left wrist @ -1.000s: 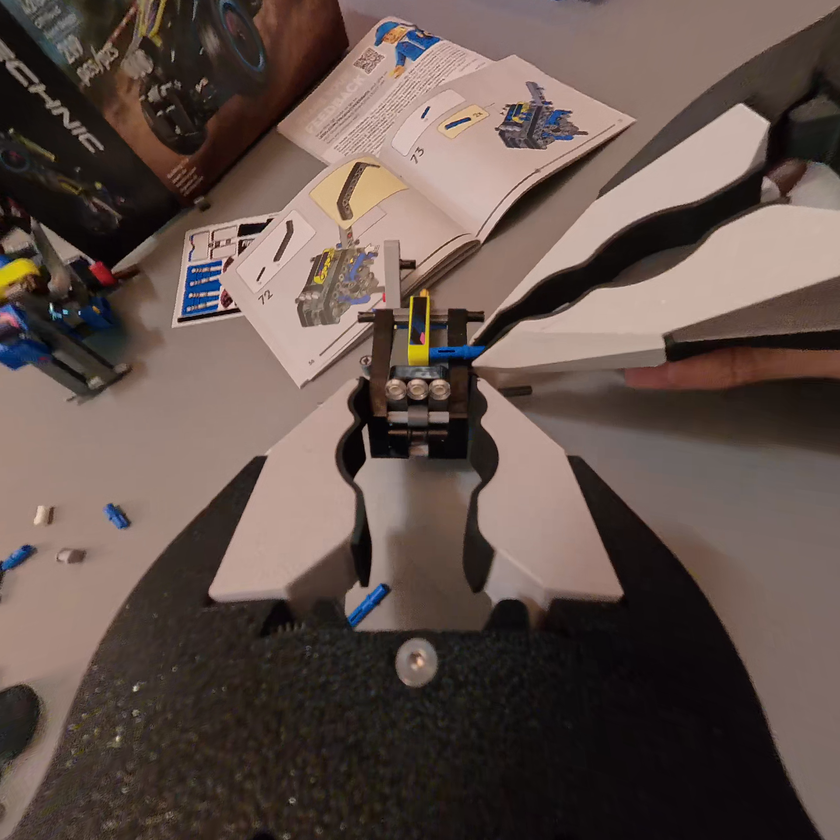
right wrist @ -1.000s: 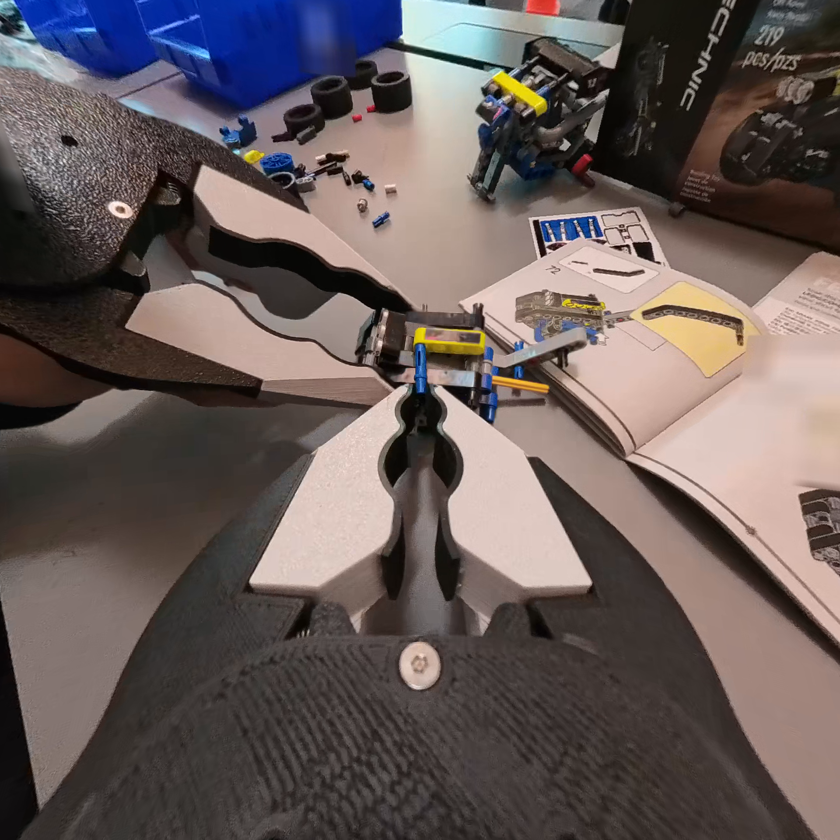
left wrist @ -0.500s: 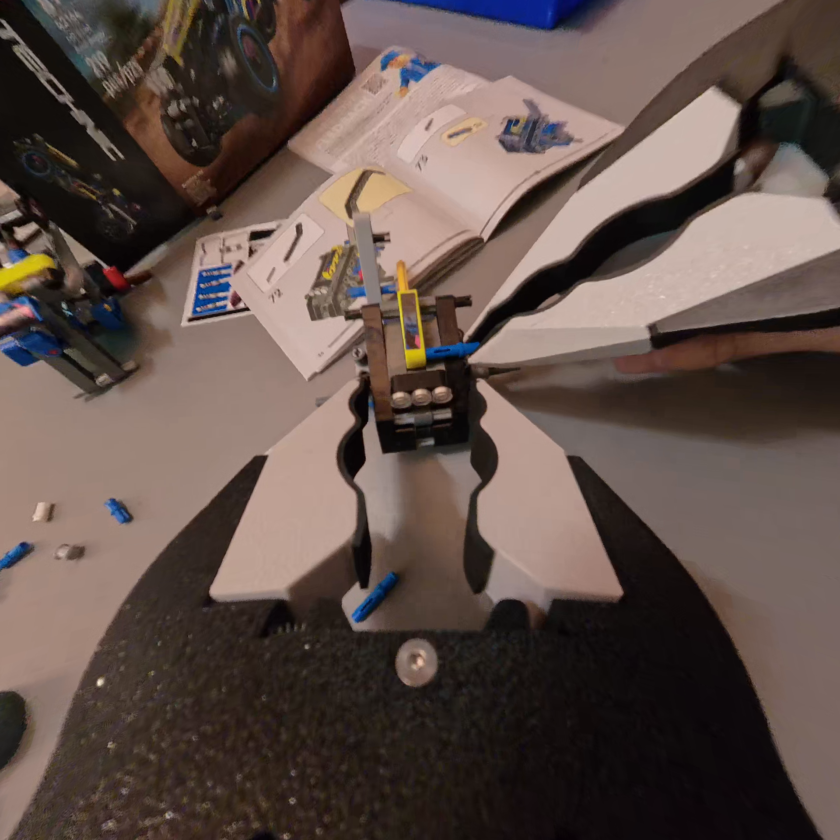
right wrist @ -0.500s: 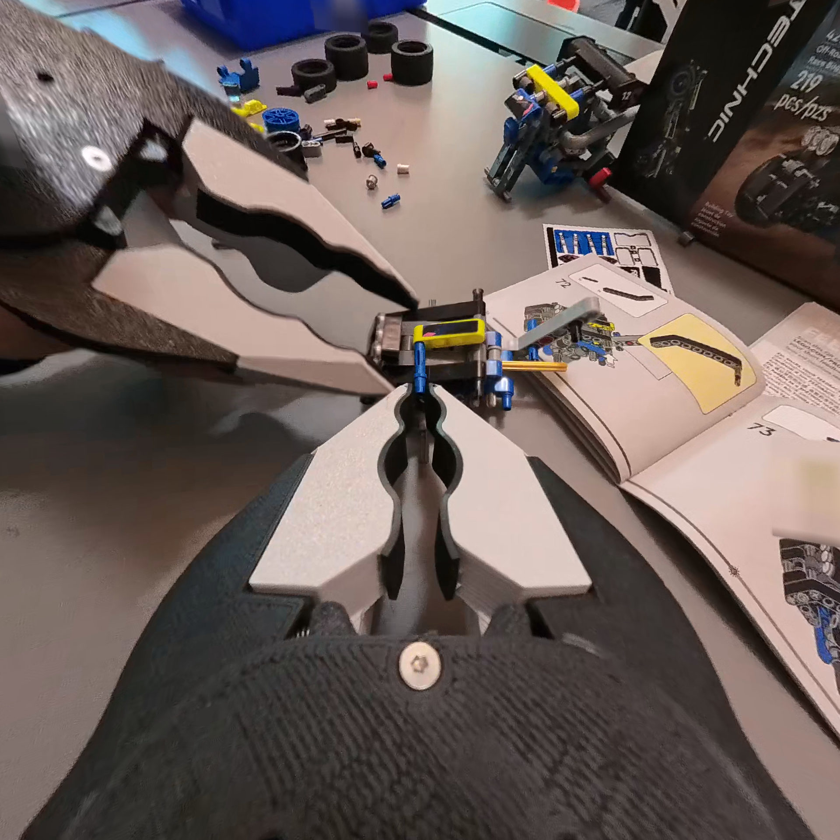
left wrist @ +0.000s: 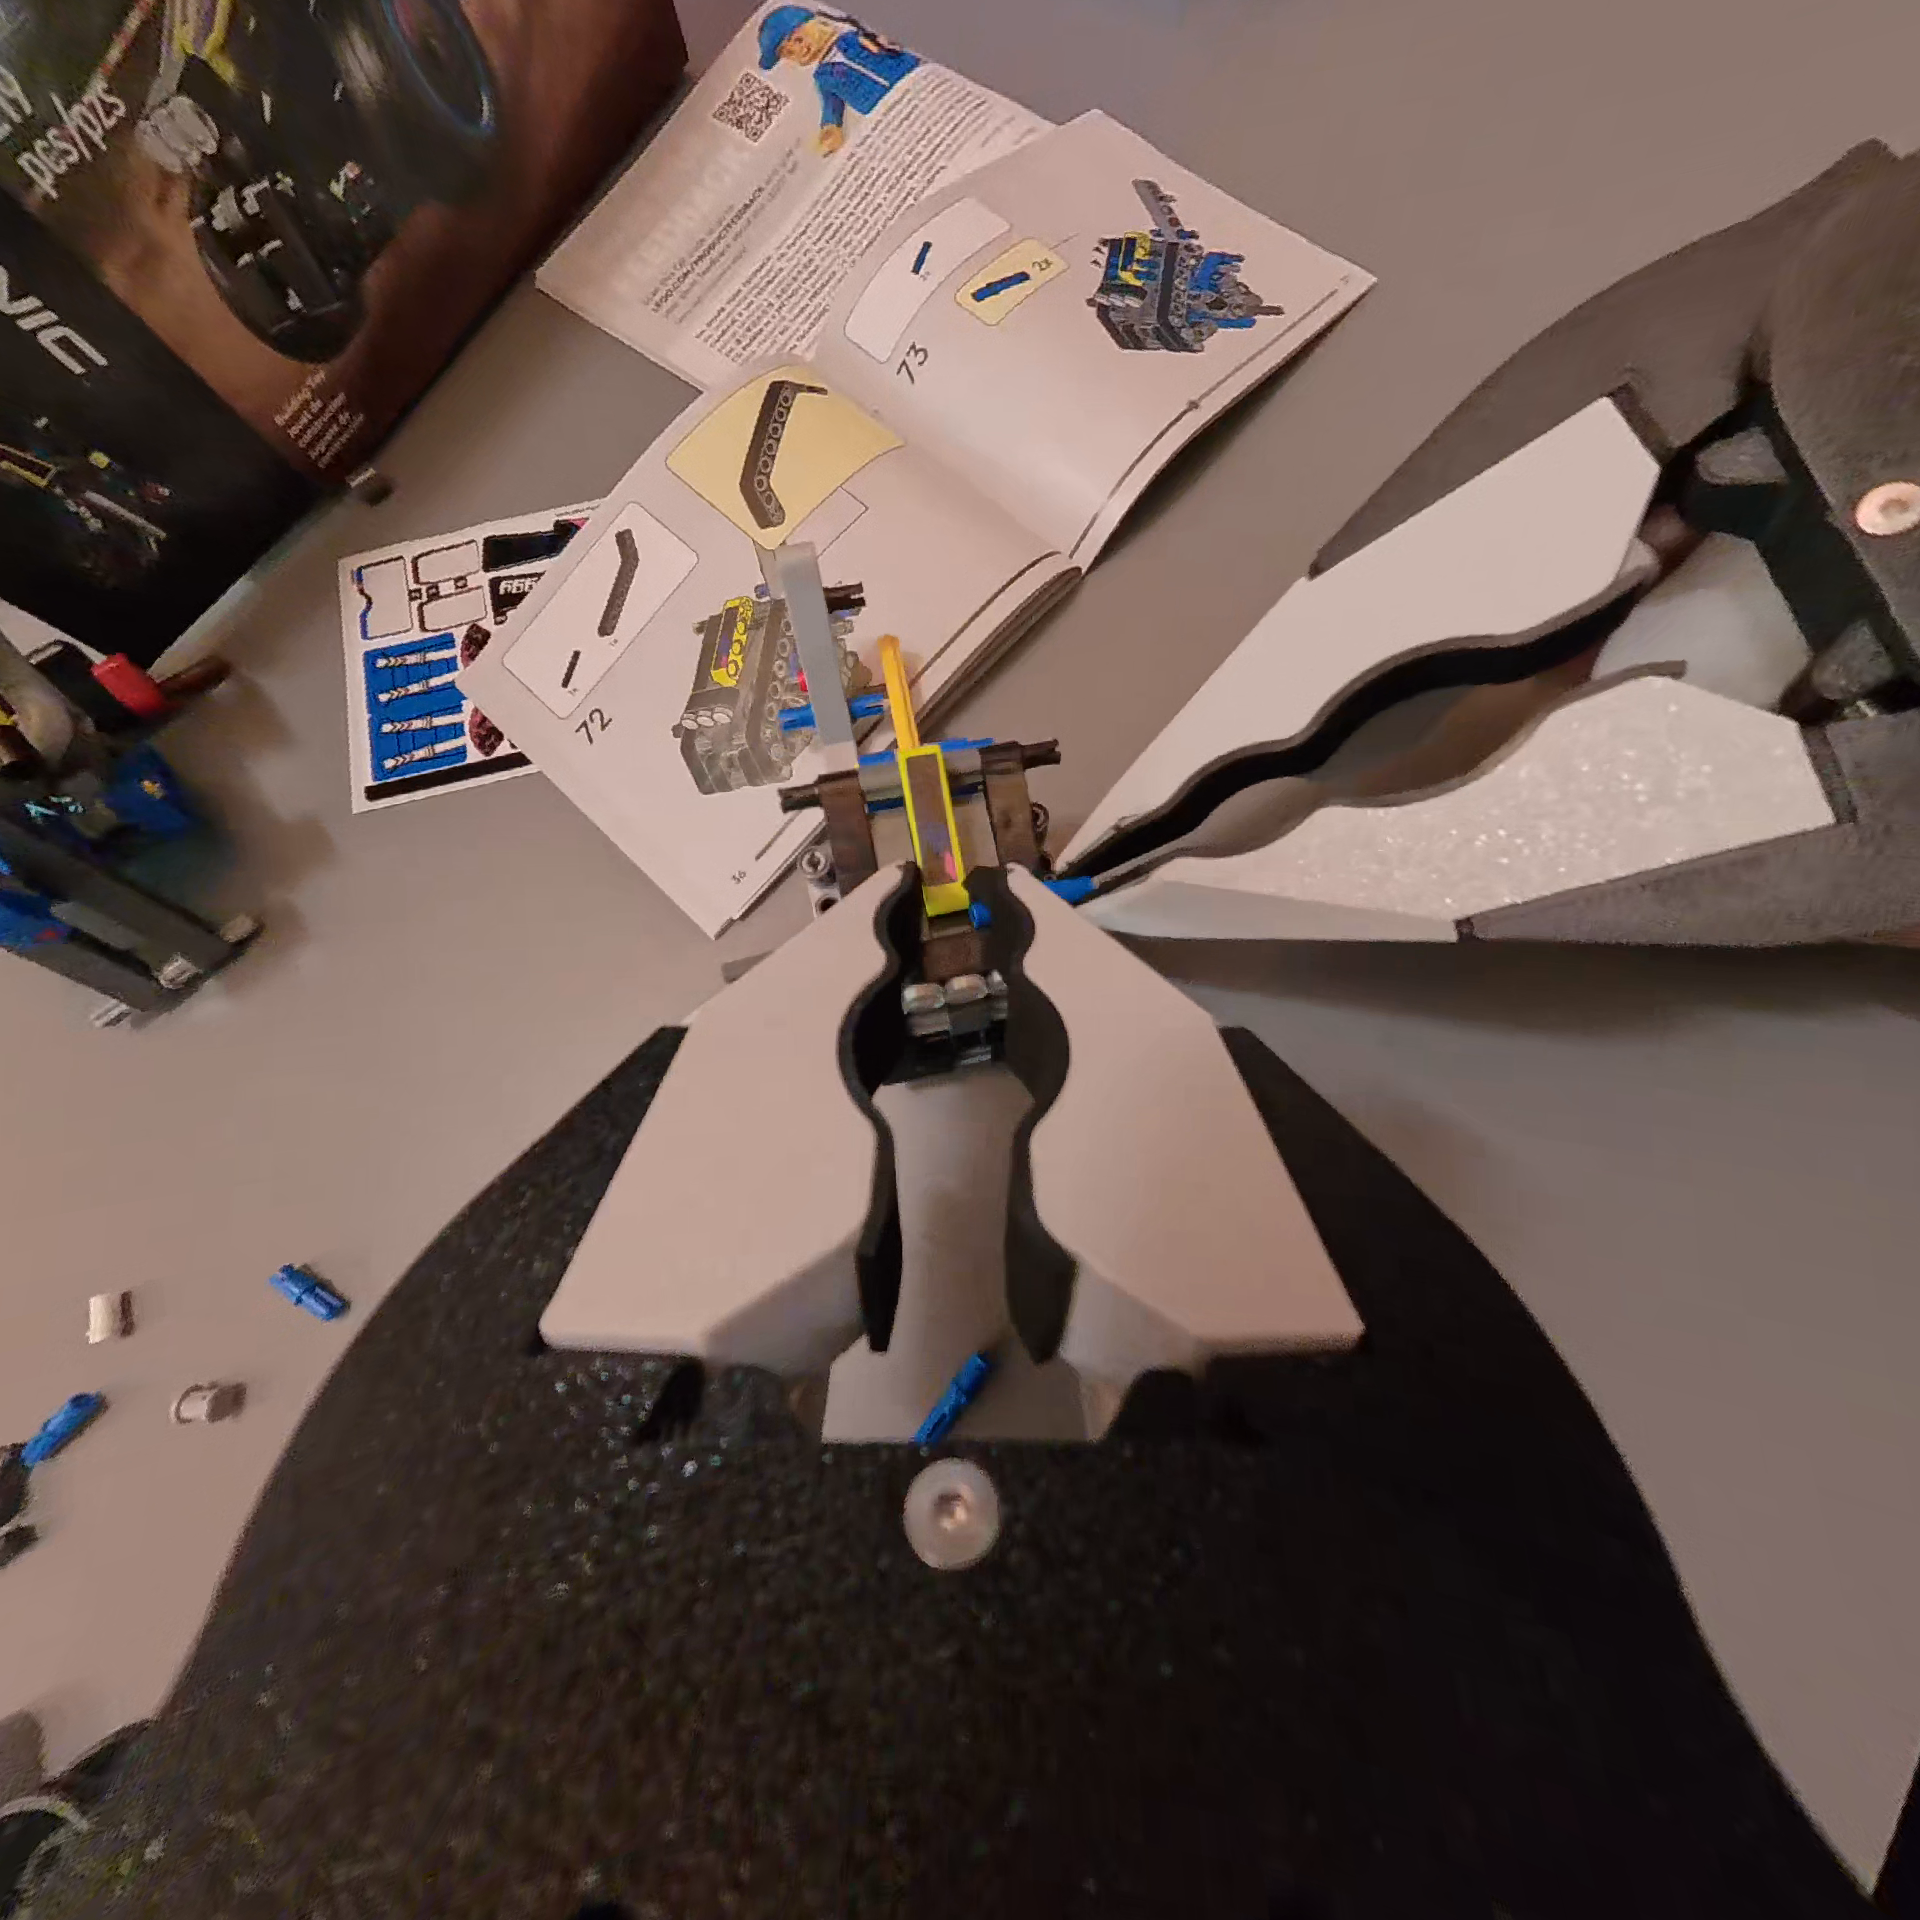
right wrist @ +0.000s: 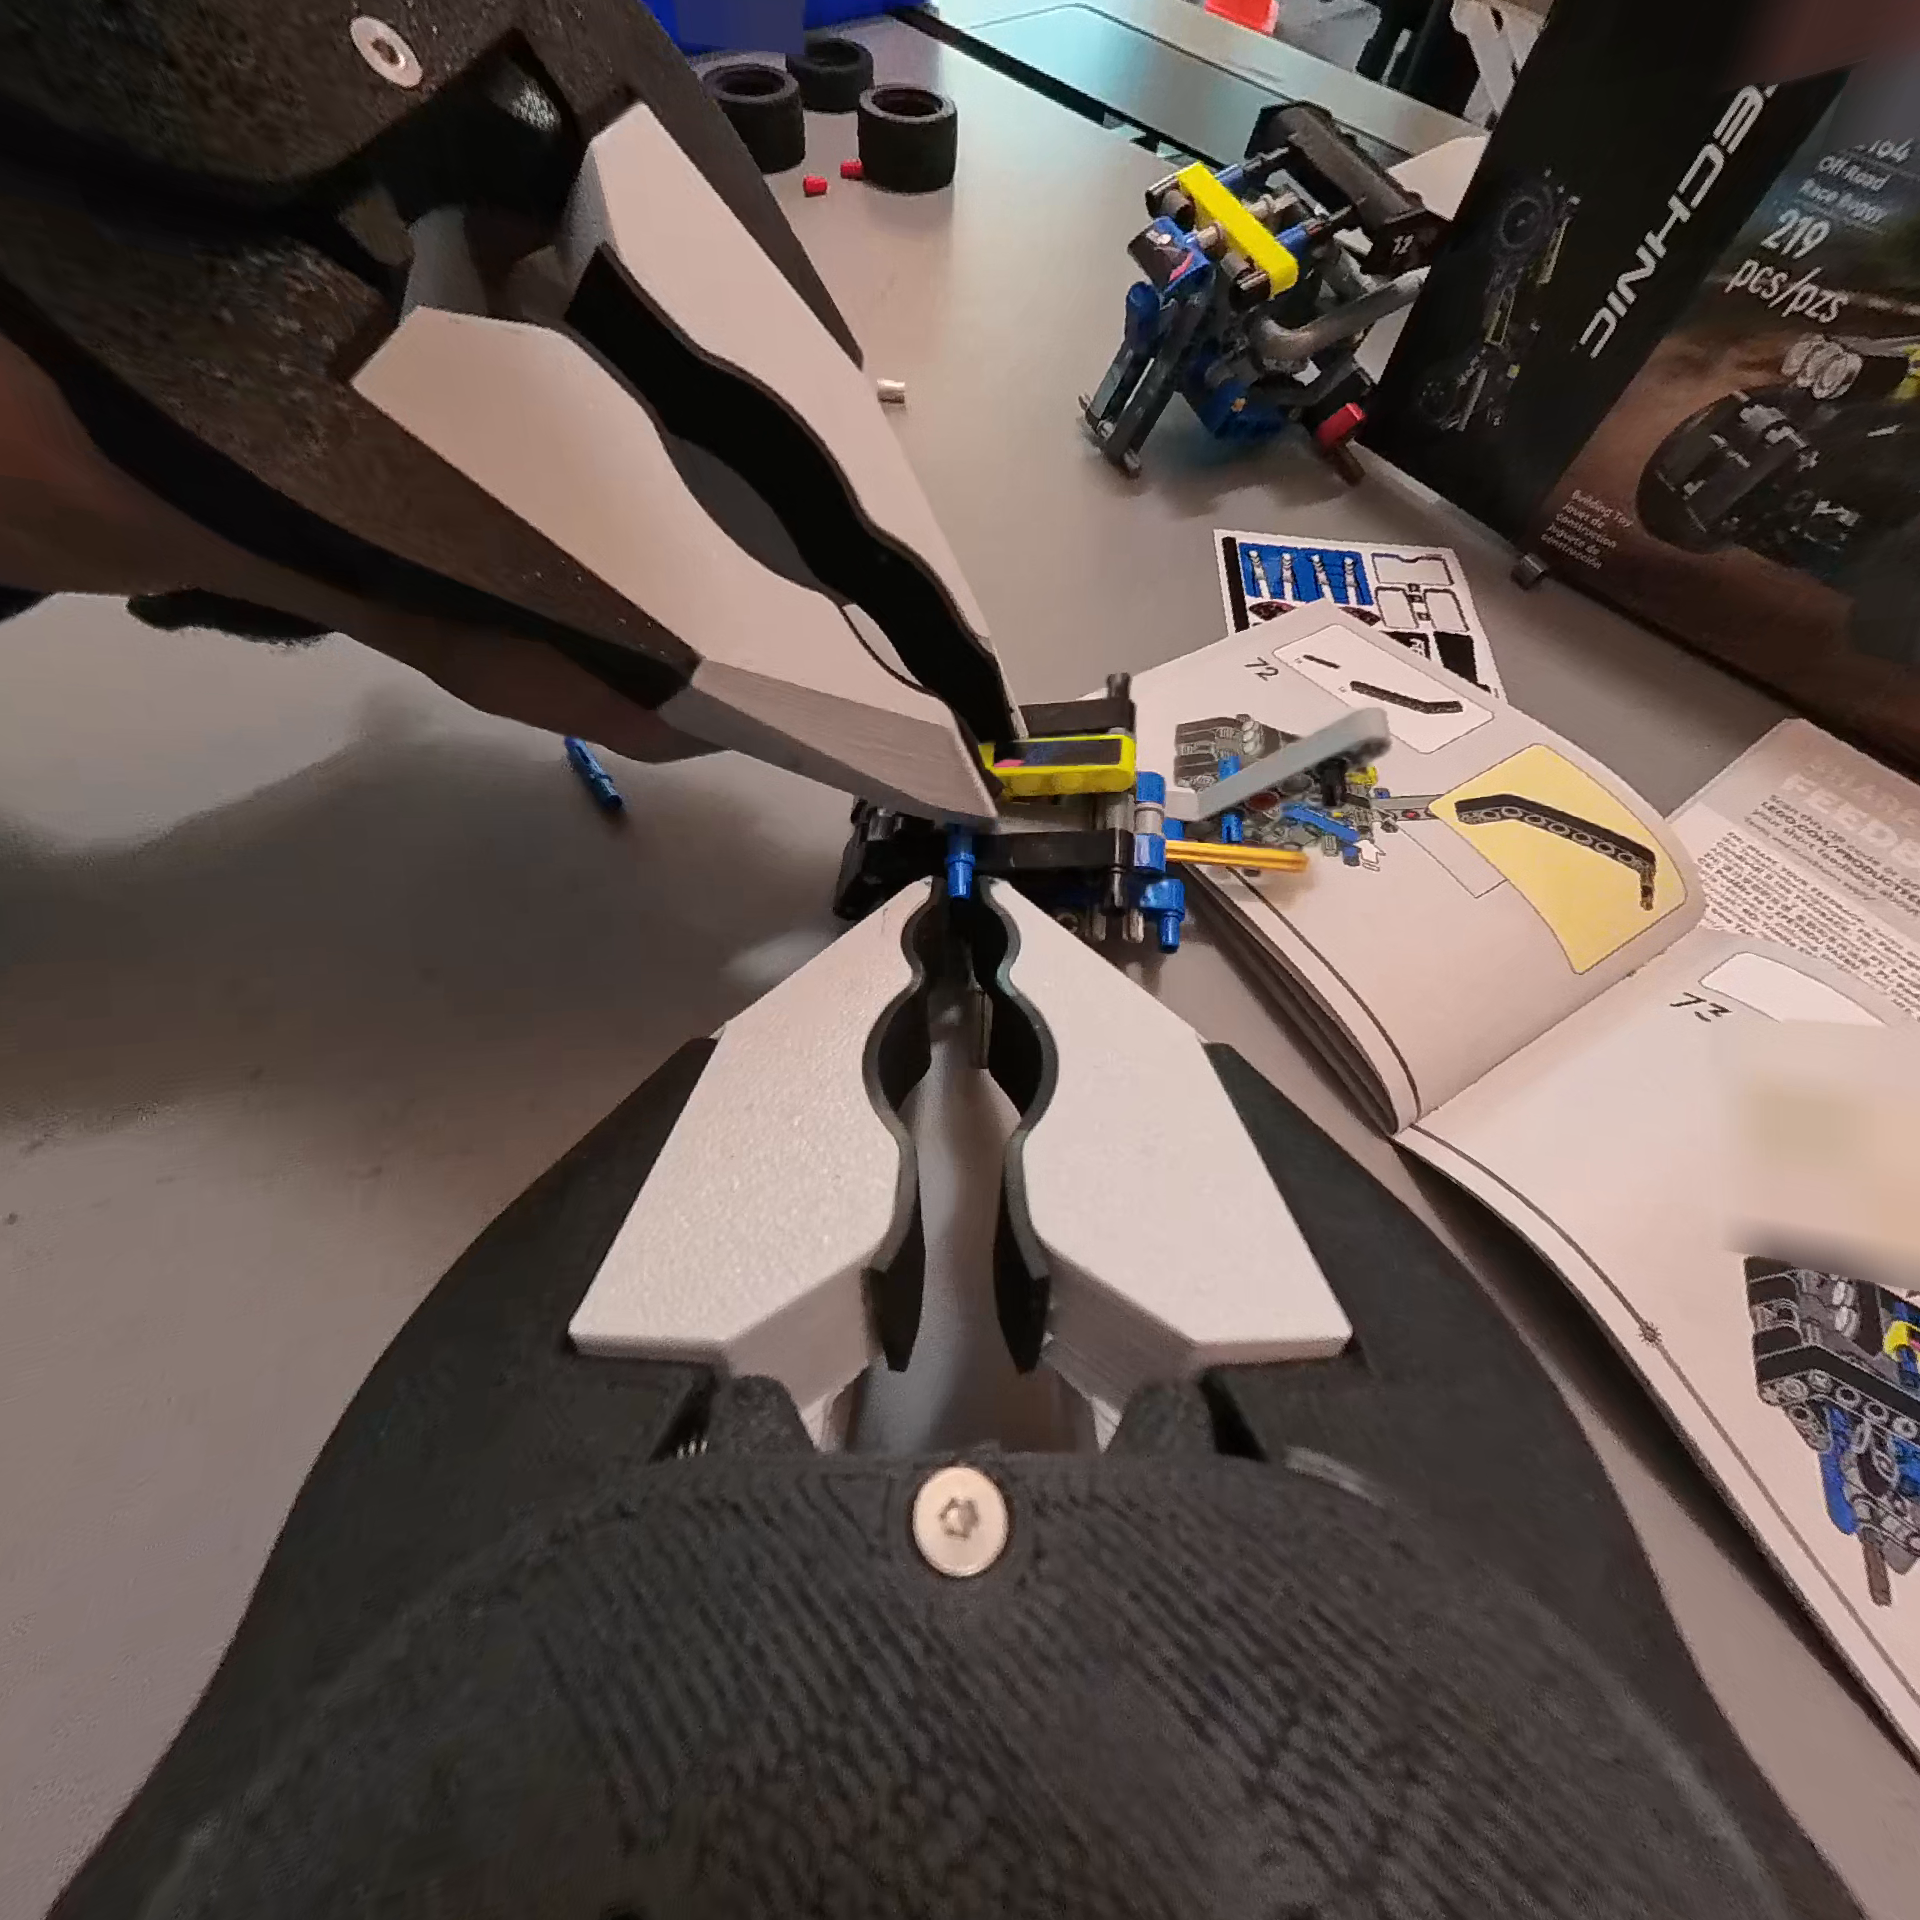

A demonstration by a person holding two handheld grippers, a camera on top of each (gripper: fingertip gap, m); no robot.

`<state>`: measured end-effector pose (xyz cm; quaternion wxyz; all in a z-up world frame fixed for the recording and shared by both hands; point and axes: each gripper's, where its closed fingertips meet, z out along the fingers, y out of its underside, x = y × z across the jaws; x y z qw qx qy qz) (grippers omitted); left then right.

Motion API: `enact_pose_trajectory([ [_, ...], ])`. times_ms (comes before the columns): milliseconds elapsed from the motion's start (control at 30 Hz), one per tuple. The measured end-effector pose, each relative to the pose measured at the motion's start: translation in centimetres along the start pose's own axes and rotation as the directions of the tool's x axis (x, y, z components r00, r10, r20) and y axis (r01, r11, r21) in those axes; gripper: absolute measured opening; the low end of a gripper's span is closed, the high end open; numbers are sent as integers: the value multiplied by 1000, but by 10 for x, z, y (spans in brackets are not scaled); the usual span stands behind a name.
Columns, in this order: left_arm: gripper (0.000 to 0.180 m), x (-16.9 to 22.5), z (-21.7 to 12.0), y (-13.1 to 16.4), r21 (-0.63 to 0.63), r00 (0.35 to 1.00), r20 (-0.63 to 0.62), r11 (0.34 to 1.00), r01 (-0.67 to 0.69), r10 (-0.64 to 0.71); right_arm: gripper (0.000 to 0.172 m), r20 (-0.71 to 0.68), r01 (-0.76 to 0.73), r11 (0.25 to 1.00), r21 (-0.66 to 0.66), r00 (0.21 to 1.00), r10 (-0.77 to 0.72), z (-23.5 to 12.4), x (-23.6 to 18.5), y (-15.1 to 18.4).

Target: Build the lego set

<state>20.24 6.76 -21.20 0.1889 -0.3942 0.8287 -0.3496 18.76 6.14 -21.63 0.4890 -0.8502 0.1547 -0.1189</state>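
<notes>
Grey tabletop [left wrist: 1455, 1143] carries a dark printed carton [left wrist: 208, 260], an open paper instruction booklet [left wrist: 987, 468] and, well apart, a part-built blue-and-black brick model [right wrist: 1247, 291]. Left gripper [left wrist: 951, 894] clamped, pads pressing a small black-and-grey brick assembly with yellow beam [left wrist: 914, 810], beside the booklet's edge. Right gripper [right wrist: 961, 904] almost closed, tips pinching the short blue pin [right wrist: 958, 862] projecting from the assembly's side. Loose blue pins [left wrist: 307, 1294] lie nearby.

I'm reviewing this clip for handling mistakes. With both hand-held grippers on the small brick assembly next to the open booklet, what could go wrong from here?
1. The left hand-held gripper clamps only the near end of the brick assembly; it might pivot in that grip.
2. The right hand-held gripper pinches a small blue pin on the side; pulling could slip off or pop it loose.
3. The grey beam and yellow axle overhang the instruction booklet and could snag its pages.
</notes>
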Motion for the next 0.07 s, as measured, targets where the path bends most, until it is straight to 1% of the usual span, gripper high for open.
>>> enact_pose_trajectory([
  [33,9,0,1,0,1,1000,2,1000,11,-11,1,-6,4,1000,2,1000,-4,1,0,0],
  [67,8,0,1,0,4,999,4,999,33,-33,2,-12,3,1000,6,1000,-3,1,1,-1],
])
